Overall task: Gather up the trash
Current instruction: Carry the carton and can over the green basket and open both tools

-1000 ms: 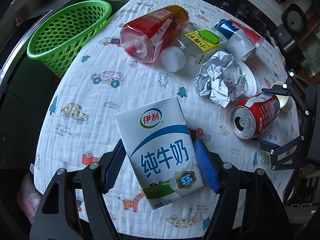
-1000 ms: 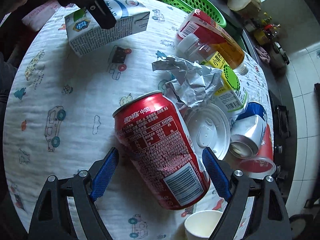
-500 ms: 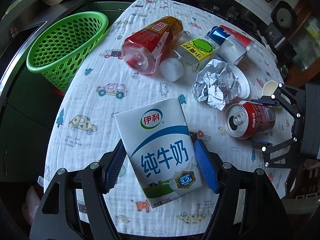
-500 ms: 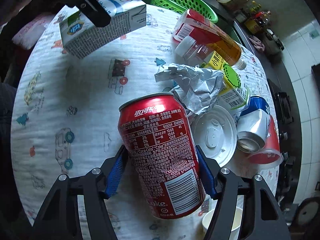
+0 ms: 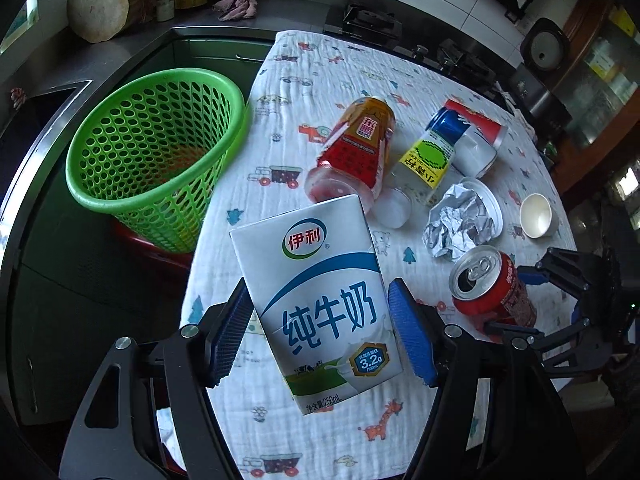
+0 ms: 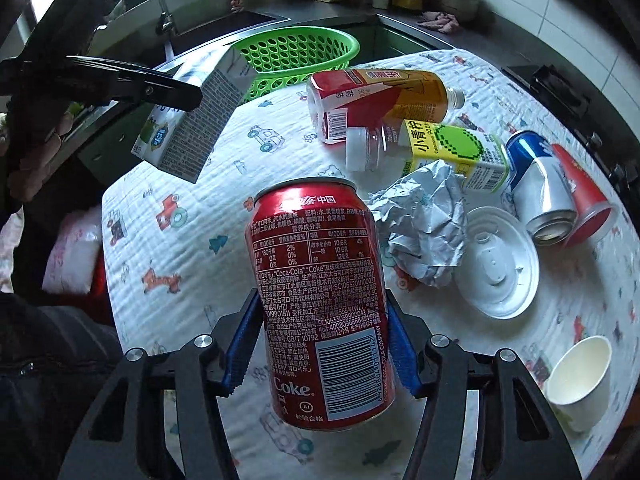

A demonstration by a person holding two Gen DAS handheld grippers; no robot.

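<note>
Glossy printed milk carton [image 5: 320,300], shiny metal cola can [image 6: 322,304] — crinkled foil ball [image 6: 424,224] (matt quilted cloth [image 6: 192,248] beneath)

The milk carton [image 5: 320,300] reads "伊利", "纯牛奶", "3.2g" and "250mL". The red can [image 6: 320,304] reads "Coke" and "Coca-Cola". The yellow-green bottle [image 6: 448,148] reads "小青柠".

my left gripper [image 5: 320,334] has the white paper milk carton [image 5: 320,292] between its pads, above the printed cloth-covered table [image 5: 344,68]. the green perforated plastic basket [image 5: 156,152] stands off the table's left edge. my right gripper [image 6: 320,340] has the red aluminium cola can [image 6: 320,300] between its pads. right of it lie crumpled silver foil [image 6: 424,224], a white plastic lid [image 6: 500,264] and a white paper cup [image 6: 580,380].
</note>
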